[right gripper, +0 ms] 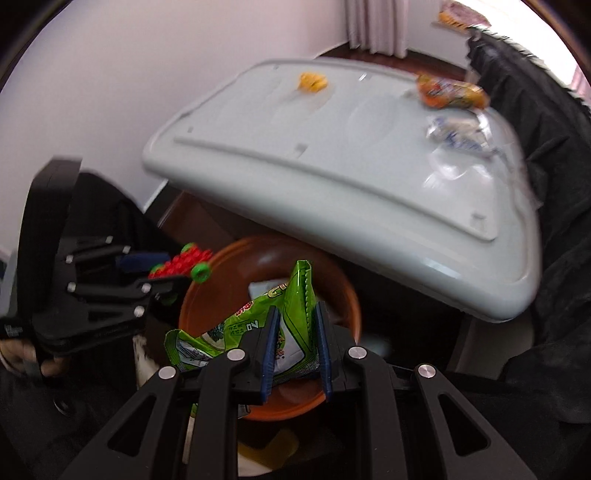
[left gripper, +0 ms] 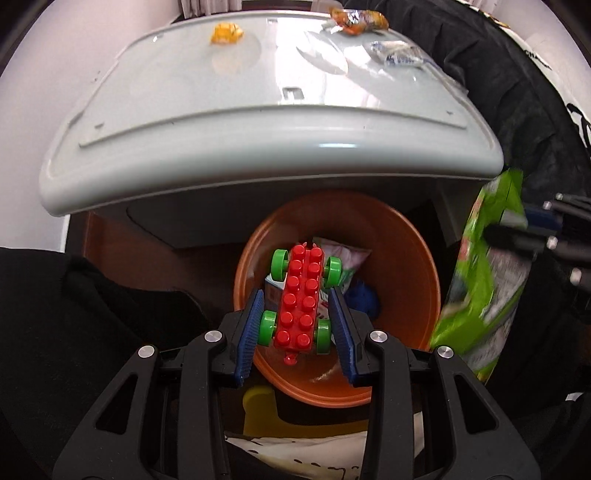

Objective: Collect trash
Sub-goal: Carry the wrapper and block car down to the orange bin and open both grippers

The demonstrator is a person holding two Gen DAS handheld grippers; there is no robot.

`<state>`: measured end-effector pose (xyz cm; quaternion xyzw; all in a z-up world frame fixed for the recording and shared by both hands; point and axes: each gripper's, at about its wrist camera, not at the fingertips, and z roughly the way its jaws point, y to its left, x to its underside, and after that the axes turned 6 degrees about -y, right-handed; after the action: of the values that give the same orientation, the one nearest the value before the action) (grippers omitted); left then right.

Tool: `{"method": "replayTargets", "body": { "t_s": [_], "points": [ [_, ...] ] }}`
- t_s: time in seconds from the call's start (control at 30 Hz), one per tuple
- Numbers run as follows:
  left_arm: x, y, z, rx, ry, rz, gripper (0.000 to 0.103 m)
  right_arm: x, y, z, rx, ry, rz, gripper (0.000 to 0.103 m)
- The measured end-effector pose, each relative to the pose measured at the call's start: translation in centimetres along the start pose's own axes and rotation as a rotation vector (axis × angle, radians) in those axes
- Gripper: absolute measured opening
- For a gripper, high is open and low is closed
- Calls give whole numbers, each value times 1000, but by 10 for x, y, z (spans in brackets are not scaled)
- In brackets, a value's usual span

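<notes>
My left gripper (left gripper: 297, 299) is shut on a red toy car with green wheels (left gripper: 301, 297) and holds it over the orange bin (left gripper: 406, 266), which has wrappers inside. My right gripper (right gripper: 295, 317) is shut on a green snack bag (right gripper: 266, 328) above the same bin (right gripper: 343, 291). The bag also shows at the right of the left wrist view (left gripper: 480, 280). The toy car and left gripper show at the left of the right wrist view (right gripper: 184, 264).
A pale grey table (left gripper: 258, 122) stands behind the bin. On it lie a yellow scrap (left gripper: 226, 32), an orange wrapper (left gripper: 358, 20) and a white-blue wrapper (left gripper: 400, 53). Black fabric (left gripper: 517, 92) hangs at the right. A yellow object (left gripper: 258, 406) lies below the bin.
</notes>
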<state>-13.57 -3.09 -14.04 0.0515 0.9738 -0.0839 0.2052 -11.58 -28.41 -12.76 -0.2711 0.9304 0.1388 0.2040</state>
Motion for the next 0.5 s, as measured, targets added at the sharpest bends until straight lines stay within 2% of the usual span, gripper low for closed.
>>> {"method": "replayTargets", "body": {
  "t_s": [0.17,0.5],
  "points": [
    [-1,0,2,0,14,-1,36,4,2,12,-21,28,9,20],
    [-3,-2,7,-3,34,-6,36,2,4,17,-34,27,13,23]
  ]
}}
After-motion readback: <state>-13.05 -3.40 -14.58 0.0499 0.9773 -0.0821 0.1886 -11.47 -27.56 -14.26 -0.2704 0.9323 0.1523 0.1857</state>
